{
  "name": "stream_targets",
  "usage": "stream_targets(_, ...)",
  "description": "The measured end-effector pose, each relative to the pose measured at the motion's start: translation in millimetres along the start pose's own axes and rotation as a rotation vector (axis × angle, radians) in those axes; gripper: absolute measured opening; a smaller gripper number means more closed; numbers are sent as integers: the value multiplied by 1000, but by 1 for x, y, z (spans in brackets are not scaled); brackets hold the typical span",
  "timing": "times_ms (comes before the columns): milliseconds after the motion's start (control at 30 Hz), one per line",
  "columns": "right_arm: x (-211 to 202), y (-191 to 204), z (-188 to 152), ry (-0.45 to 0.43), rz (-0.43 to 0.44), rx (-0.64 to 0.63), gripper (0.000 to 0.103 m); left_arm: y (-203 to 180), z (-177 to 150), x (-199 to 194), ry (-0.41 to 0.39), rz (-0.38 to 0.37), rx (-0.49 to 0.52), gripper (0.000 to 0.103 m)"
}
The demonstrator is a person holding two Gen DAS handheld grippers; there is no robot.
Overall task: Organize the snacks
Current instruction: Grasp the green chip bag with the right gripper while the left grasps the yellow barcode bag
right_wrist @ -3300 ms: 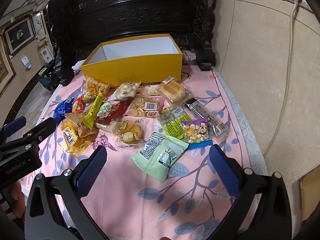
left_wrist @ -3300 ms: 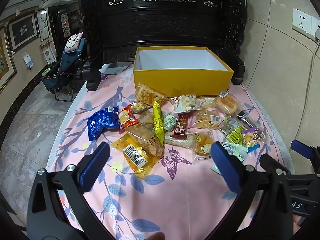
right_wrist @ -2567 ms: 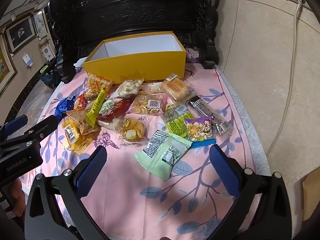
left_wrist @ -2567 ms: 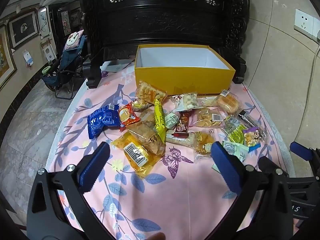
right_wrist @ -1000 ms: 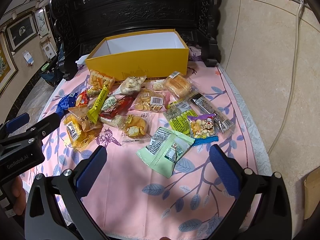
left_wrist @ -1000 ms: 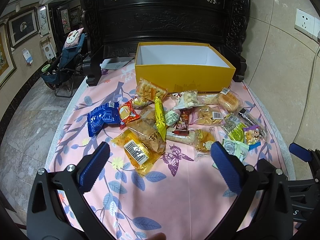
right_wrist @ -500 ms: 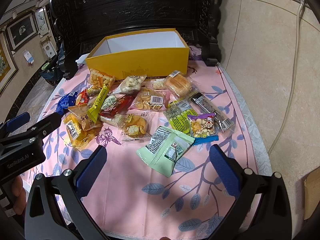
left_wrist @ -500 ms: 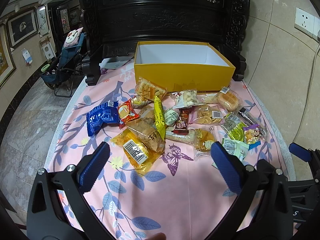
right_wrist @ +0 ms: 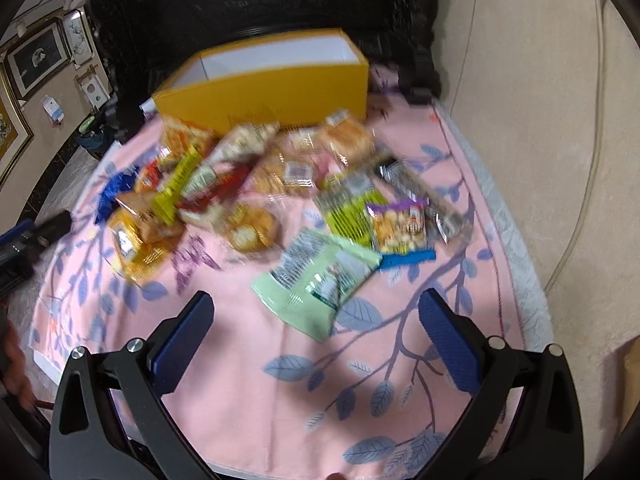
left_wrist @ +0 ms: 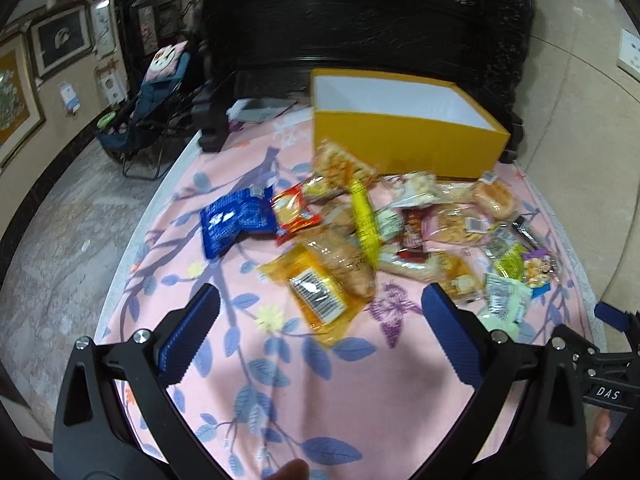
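Yellow card box (left_wrist: 404,140) sits open at the far side of the worktop (left_wrist: 304,392), white inside, nothing visible in it. Just in front of it the snacks (left_wrist: 360,232) lie in a loose heap on the pink floral cloth (right_wrist: 280,380) — some overlapping, some on their own. At the heap's left edge lies a blue packet (left_wrist: 234,222), touching a red one (left_wrist: 294,216). A long yellow stick pack (left_wrist: 364,222) lies across the middle, and an orange packet (left_wrist: 316,292) with a barcode label is nearest the left claw (left_wrist: 320,336). On the right side, a pale green packet (right_wrist: 316,284) lies closest to the right claw (right_wrist: 316,336), with a lime-green packet (right_wrist: 352,208), a small purple-topped bag (right_wrist: 400,224) and a dark striped bar (right_wrist: 424,196) just beyond it.

Both claws hover over the near, bare part of the cloth, jaws wide apart and holding nothing. The right claw's view is blurred, so small print on the packets is unreadable. Behind the box stands dark carved furniture (left_wrist: 360,20) — to the right, a beige tiled wall (right_wrist: 540,80).
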State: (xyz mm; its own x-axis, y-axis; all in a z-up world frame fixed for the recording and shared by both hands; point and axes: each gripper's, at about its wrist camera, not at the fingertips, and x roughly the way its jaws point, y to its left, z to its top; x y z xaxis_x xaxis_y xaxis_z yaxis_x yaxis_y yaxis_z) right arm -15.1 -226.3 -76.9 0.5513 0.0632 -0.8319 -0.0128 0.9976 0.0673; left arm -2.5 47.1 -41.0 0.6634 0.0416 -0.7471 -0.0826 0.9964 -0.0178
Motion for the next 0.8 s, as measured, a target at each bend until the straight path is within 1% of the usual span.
stream_targets(167,33,-3,-15,101,39,1,102,43,-18,23,63,46,-100,101)
stream_targets(267,54,-1,-13,138,73,36,102,59,-26,34,95,59,-136,101)
stream_targets(400,85,-1,-4,190,100,105,102,63,-27,34,85,51,-145,101)
stream_targets(467,84,2,5,122,76,119,102,61,-25,31,63,46,-127,101)
stream_targets(533,90,1,10,118,75,146,102,57,-24,32,59,38,-112,101)
stream_targets(567,91,2,12,88,59,157,102,54,-23,34,65,30,-107,101)
stream_targets(667,92,5,14,49,16,138,102,47,-23,44,86,6,-106,101)
stream_targets(700,91,6,13,29,-14,119,95,42,-22,49,93,-1,-103,101)
stream_targets(733,90,8,11,9,-67,95,86,37,-21,56,104,-7,-96,101)
stream_targets(767,88,10,9,-5,-99,72,72,33,-21,62,115,-5,-91,101)
stream_targets(800,83,6,5,-15,-82,67,70,29,-20,70,127,-3,-86,101)
